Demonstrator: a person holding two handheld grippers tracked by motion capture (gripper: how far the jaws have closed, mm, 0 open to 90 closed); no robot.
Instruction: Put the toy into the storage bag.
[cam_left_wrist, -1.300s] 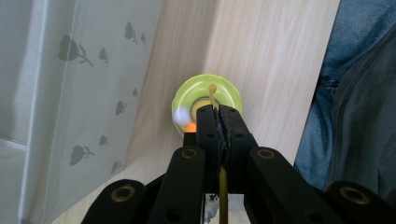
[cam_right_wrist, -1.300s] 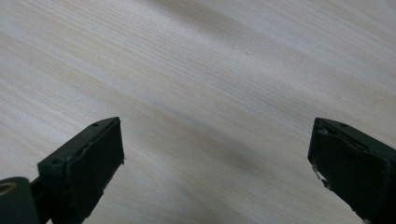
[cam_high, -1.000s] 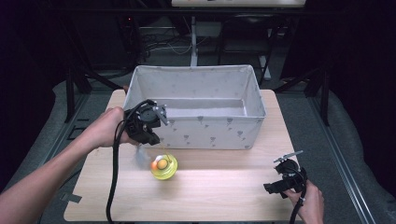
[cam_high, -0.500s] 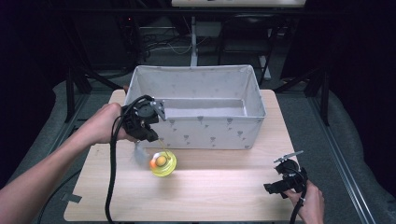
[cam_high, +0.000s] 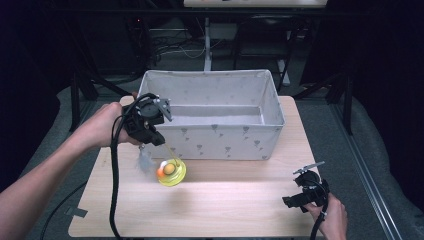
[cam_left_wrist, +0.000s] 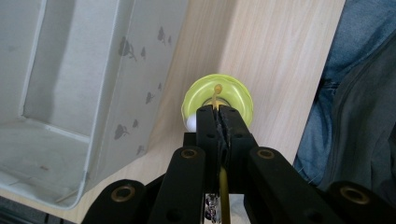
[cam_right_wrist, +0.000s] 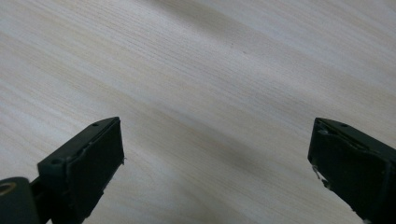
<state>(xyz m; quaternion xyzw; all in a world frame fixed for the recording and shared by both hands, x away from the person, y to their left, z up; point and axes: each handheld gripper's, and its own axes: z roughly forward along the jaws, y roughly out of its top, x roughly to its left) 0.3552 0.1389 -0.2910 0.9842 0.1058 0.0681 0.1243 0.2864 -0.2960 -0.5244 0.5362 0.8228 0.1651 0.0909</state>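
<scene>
Fingers (cam_left_wrist: 208, 128) of left gripper (cam_high: 150, 131) pinched tight on thin stem of yellow toy (cam_high: 171, 172), lifted just near of grey bin (cam_high: 220, 141); transfer into bin pending; right gripper (cam_high: 300, 200) idle, jaws wide apart, holding nothing.

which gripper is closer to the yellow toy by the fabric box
Left. The left gripper is shut on the thin stick rising from the yellow toy, just above it. The right gripper sits open, far off at the table's near right corner.
</scene>
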